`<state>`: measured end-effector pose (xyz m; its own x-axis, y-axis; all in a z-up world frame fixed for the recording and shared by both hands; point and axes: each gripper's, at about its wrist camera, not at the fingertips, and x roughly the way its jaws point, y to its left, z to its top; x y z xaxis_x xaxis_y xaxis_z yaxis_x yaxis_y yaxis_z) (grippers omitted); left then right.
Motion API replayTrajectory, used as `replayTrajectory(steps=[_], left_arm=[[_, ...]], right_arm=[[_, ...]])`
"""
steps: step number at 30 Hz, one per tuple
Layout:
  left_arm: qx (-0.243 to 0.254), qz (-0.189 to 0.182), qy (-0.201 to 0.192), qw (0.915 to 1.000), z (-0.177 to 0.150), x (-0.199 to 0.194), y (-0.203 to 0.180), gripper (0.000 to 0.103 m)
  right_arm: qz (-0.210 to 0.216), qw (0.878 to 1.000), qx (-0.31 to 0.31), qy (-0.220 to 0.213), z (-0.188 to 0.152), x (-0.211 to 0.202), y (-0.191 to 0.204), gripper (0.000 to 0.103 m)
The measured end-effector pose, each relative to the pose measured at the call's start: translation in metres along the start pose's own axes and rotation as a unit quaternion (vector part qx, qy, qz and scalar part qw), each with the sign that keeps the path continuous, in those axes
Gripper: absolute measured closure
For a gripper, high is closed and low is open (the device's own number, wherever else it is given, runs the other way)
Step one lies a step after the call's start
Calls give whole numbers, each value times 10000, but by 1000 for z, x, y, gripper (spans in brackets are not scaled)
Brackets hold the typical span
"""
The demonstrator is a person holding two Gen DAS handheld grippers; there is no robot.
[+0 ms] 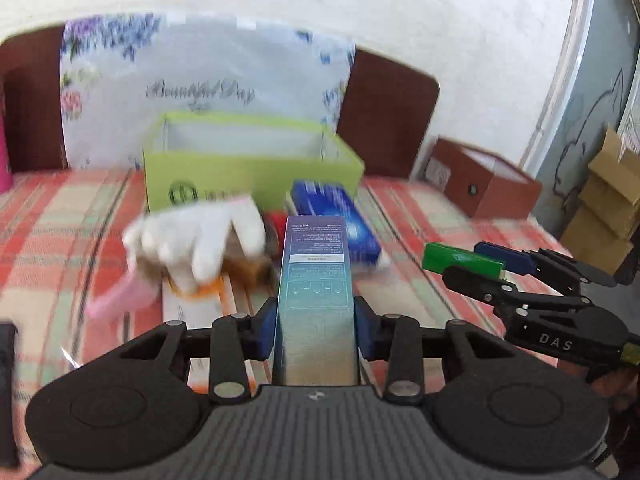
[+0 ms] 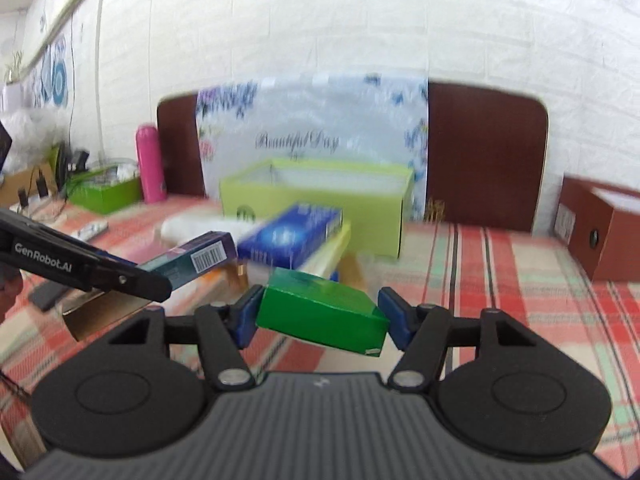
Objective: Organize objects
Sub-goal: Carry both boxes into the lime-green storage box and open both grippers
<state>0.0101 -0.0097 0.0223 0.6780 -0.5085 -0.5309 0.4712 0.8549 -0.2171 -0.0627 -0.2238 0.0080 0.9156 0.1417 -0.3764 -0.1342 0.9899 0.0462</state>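
Note:
My left gripper [image 1: 316, 330] is shut on a long teal-to-purple carton [image 1: 316, 276], which is held above the checked cloth and points forward. The right wrist view shows that carton [image 2: 202, 254] at the left, sticking out of the left gripper [image 2: 138, 278]. My right gripper [image 2: 320, 316] is shut on a flat green box [image 2: 320, 306], its blue pads pressing both sides. This green box [image 1: 460, 262] also shows at the right of the left wrist view. Ahead stands an open lime-green box [image 1: 248, 172] [image 2: 320, 196]. A dark blue box [image 1: 336, 216] [image 2: 292, 234] lies in front of it.
A white glove [image 1: 200, 236], a pink item [image 1: 120, 296] and blurred brown and orange things lie on the checked cloth [image 2: 520, 280]. A brown box [image 1: 484, 184] [image 2: 600, 232] stands at the right. A pink bottle [image 2: 150, 164] and a green tray [image 2: 104, 194] are at the far left.

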Motion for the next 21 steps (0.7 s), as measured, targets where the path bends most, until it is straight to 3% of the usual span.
replayTrajectory(steps=[5,9,16,21], left_arm=[[-95,196,-468,9987,41,6,10,62],[-301,389,-642,9967,72,27,29,62],[-704,716,-655,9928,124,82,67,62],[-889,918,-459,9907,149,124,90,62]], right_arm=[[-24,9986,-2,-520,44,20,-5,41],[-64,9976,127,-683,73,54,-7,41],[-344,9982,343,-340,101,144,-20,41],[-555,9981,253,14,113,202,-34,41]])
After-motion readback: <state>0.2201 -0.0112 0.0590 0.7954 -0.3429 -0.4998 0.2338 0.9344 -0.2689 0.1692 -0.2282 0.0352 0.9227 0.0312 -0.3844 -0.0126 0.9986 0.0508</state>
